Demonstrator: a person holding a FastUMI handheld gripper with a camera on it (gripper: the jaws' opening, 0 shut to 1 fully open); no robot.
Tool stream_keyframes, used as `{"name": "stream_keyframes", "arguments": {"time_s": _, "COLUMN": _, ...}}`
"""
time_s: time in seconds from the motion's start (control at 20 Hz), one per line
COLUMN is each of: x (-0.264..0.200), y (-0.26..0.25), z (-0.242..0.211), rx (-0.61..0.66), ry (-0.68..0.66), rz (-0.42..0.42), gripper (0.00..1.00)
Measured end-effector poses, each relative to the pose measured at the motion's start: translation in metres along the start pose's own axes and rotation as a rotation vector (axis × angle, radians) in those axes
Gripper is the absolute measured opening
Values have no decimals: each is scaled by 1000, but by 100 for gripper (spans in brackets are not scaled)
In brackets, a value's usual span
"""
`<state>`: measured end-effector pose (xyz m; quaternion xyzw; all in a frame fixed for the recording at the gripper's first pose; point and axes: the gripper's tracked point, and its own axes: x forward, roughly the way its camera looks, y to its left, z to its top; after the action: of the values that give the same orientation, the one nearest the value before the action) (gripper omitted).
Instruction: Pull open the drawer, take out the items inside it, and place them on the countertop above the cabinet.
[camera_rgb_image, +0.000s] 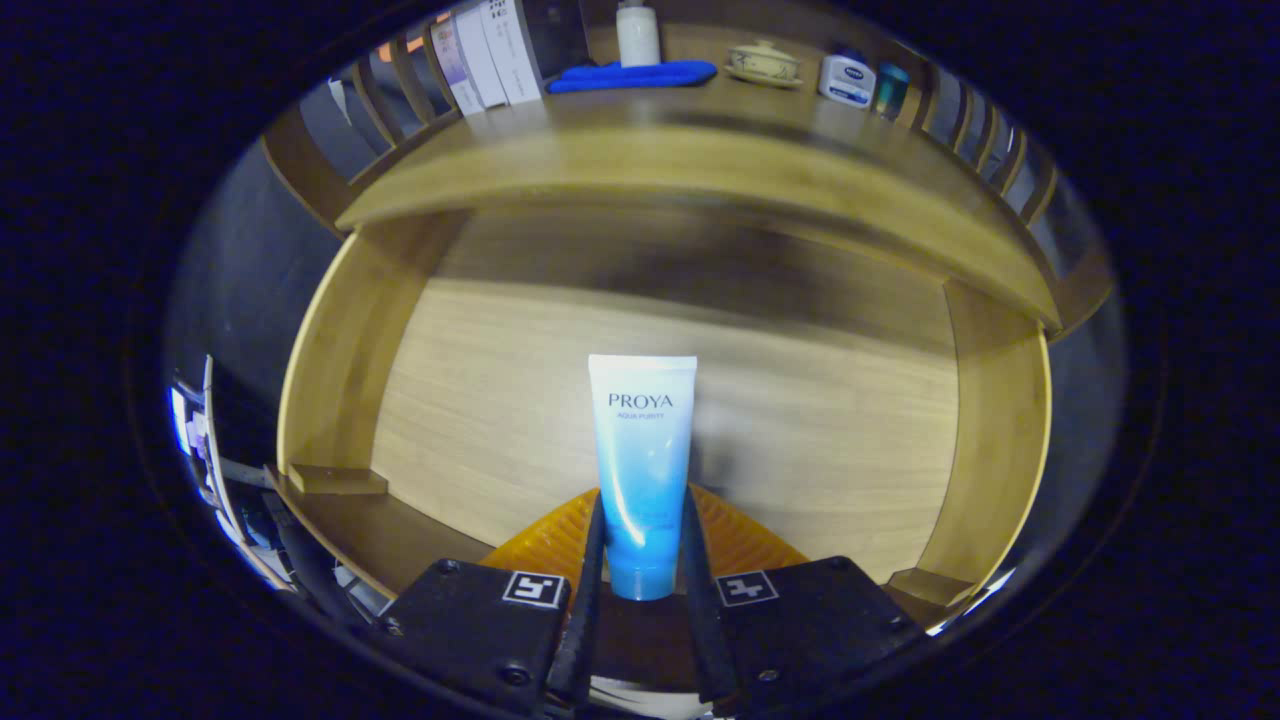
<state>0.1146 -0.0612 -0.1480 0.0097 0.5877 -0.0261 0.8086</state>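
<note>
We have the tube (642, 470) clamped between our tongs (642, 560), its long axis running straight ahead, with the counter (640, 150) lying above and beyond the open drawer (480, 420).

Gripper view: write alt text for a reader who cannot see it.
The gripper is shut on a blue-and-white tube, both jaws pressing its lower part, held over an open wooden drawer. Beyond, the countertop carries boxes, a blue cloth, a white bottle, a lidded cup and a jar.
</note>
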Motion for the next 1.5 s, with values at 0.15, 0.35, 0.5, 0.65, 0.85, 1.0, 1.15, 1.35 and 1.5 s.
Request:
{"name": "stream_keyframes", "arguments": {"time_s": 0.15, "x": -26, "y": 1, "z": 17, "rx": -14, "ry": -59, "rz": 14, "gripper": 42}}
{"name": "stream_keyframes", "arguments": {"time_s": 0.35, "x": -54, "y": 2, "z": 48, "rx": -21, "ry": -143, "rz": 18, "gripper": 41}}
{"name": "stream_keyframes", "arguments": {"time_s": 0.5, "x": -67, "y": -3, "z": 75, "rx": -31, "ry": -196, "rz": -10, "gripper": 42}}
{"name": "stream_keyframes", "arguments": {"time_s": 0.65, "x": -72, "y": -3, "z": 108, "rx": -15, "ry": -267, "rz": -6, "gripper": 42}}
{"name": "stream_keyframes", "arguments": {"time_s": 0.85, "x": -69, "y": -11, "z": 148, "rx": 7, "ry": -334, "rz": -28, "gripper": 41}}
{"name": "stream_keyframes", "arguments": {"time_s": 1.0, "x": -60, "y": -10, "z": 168, "rx": 34, "ry": -350, "rz": -28, "gripper": 42}}
{"name": "stream_keyframes", "arguments": {"time_s": 1.15, "x": -49, "y": -19, "z": 183, "rx": 49, "ry": -358, "rz": -52, "gripper": 41}}
{"name": "stream_keyframes", "arguments": {"time_s": 1.35, "x": -30, "y": -21, "z": 199, "rx": 57, "ry": -379, "rz": -58, "gripper": 42}}
{"name": "stream_keyframes", "arguments": {"time_s": 1.5, "x": -25, "y": -18, "z": 204, "rx": 63, "ry": -391, "rz": -32, "gripper": 46}}
